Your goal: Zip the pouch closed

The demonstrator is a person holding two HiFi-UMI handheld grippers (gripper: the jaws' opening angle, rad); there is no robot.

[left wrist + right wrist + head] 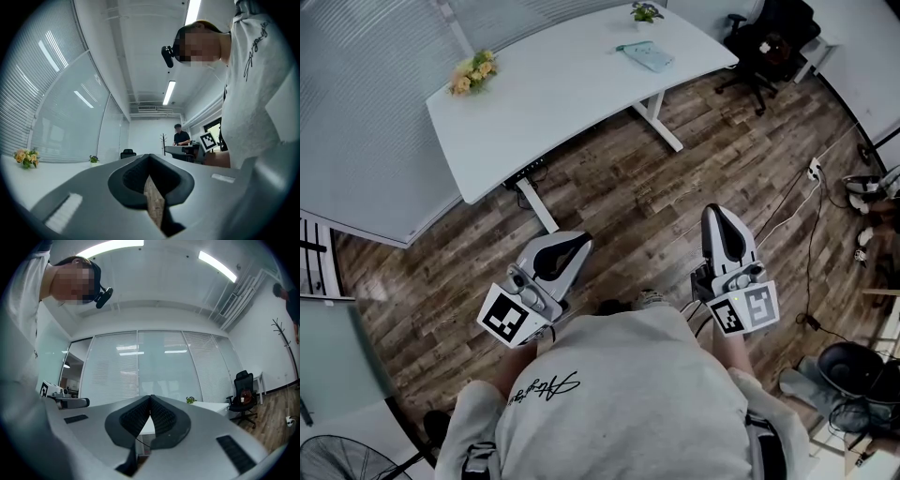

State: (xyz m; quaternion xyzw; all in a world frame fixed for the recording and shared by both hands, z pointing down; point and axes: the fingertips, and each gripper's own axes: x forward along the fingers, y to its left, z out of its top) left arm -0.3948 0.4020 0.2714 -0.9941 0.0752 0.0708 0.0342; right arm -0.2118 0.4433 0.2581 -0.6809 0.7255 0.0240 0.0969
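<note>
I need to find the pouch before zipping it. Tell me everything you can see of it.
The pouch is small, flat and pale teal. It lies on the white desk near its far right end, just short of a small potted plant. Only the desk touches it. Whether the zip is open is too small to tell.

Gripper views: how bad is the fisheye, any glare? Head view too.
Left gripper view: heavy fisheye, black corners, ceiling light strip blown out. Right gripper view: same dark ring, ceiling lights glaring, blinds curved. Head view: evenly lit and sharp, but the floor planks curve toward the edges.
</note>
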